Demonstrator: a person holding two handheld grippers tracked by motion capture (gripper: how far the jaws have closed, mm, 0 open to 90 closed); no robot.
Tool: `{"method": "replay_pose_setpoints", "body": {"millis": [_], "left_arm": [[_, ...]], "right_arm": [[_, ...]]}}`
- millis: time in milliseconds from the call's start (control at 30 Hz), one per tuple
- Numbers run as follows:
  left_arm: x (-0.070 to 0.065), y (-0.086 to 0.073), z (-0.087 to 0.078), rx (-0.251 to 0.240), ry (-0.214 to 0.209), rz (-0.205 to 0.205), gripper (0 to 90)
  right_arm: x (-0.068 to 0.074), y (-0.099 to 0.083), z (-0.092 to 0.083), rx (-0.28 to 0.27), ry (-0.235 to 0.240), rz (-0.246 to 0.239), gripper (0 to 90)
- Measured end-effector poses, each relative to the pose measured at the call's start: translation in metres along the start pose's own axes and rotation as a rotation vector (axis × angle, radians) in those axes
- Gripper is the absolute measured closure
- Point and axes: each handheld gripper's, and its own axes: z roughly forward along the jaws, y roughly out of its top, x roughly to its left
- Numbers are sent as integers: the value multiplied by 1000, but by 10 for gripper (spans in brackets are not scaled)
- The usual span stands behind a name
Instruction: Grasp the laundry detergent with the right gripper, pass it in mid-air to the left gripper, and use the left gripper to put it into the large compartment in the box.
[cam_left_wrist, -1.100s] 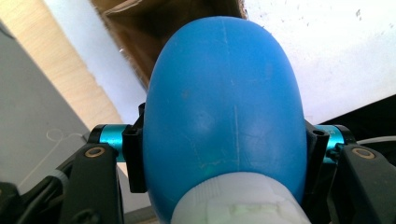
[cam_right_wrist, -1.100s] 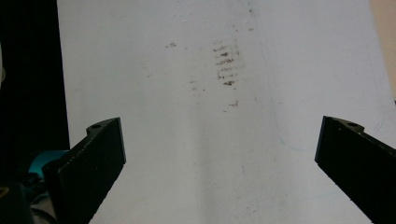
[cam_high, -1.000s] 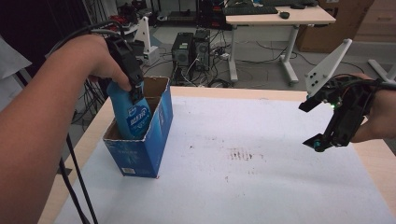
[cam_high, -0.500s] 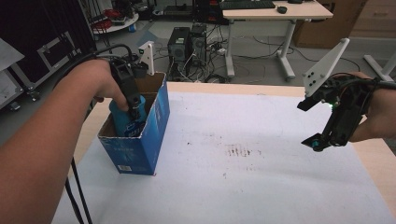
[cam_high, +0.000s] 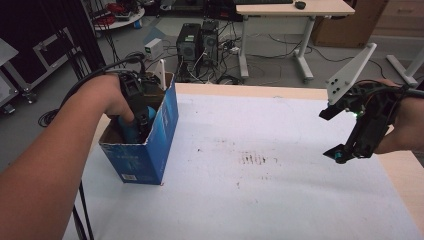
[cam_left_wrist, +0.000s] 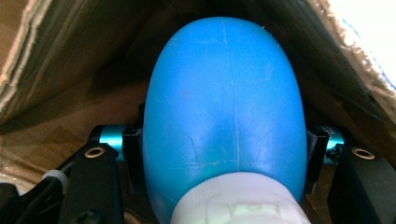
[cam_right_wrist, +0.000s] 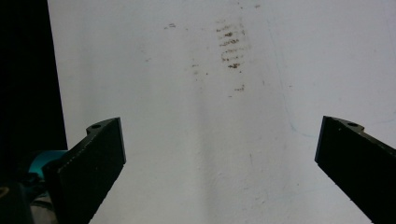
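A blue cardboard box (cam_high: 145, 160) with an open top stands at the left of the white table (cam_high: 280, 210). My left gripper (cam_high: 139, 125) reaches down into it, shut on a blue bottle (cam_high: 129, 132). In the left gripper view the bottle (cam_left_wrist: 224, 107) sits between the two jaws with its white cap (cam_left_wrist: 238, 205) toward the camera and the brown box walls (cam_left_wrist: 70, 56) around it. My right gripper (cam_high: 331, 134) hovers over the table's right side, open, with nothing between its fingers (cam_right_wrist: 93, 158).
Dark smudges (cam_high: 255, 160) mark the middle of the table; they lie ahead of the right jaws (cam_right_wrist: 231, 46). Bare wooden table edge (cam_high: 400, 165) runs along the right. Beyond the table stand computer towers (cam_high: 200, 45), loose cables and a desk (cam_high: 290, 10).
My left hand has sunk, carrying the blue bottle from above the rim down into the box. The right gripper has stayed where it was.
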Motion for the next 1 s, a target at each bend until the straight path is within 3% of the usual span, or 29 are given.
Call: {"method": "replay_pose_setpoints", "body": {"millis": [467, 600, 867, 1000], "left_arm": [[8, -2, 0, -2, -39, -62, 376], [9, -3, -5, -4, -52, -65, 336], [7, -4, -17, -18, -43, -63, 300], [6, -6, -26, -18, -35, -86, 286]], "right_arm": [[-2, 1, 7, 0, 10, -4, 6], [-2, 1, 7, 6, 12, 0, 6], [-1, 2, 7, 5, 14, -4, 6], [0, 2, 6, 8, 20, -2, 6]]}}
